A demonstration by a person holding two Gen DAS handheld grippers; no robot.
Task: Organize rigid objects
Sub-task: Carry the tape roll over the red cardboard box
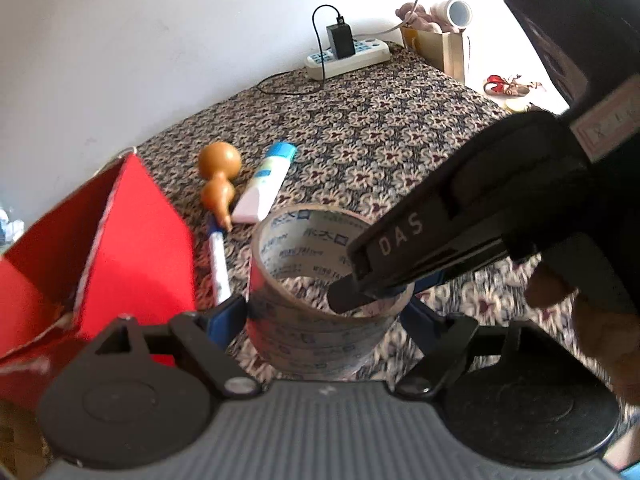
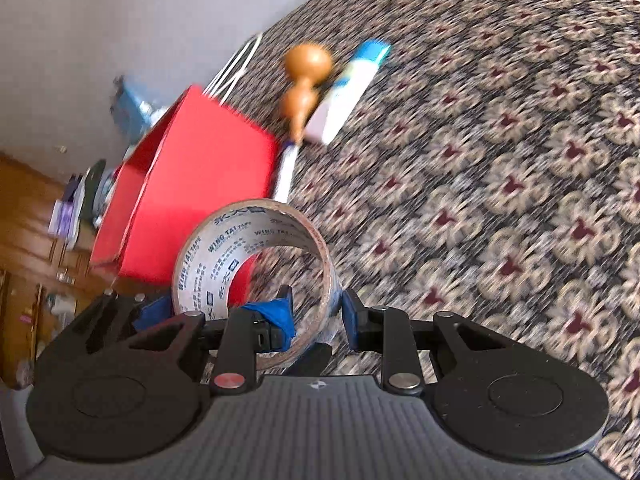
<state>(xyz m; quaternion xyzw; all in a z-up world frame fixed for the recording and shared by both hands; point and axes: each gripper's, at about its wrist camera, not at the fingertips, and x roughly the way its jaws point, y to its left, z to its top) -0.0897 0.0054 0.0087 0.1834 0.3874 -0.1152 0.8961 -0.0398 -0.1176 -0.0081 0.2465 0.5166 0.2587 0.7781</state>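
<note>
While clasping the tape roll, left gripper fingers spread wide around it, right gripper fingers pinched narrow on its wall, held it near, just right of the red box. Needed one grip freed before lifting in.

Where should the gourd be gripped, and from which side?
Grip the wooden gourd at its narrow waist, between the two bulbs, coming from above. It lies flat on the patterned cloth, with the white tube close on one side, so the fingers should straddle the waist, across its length.
</note>
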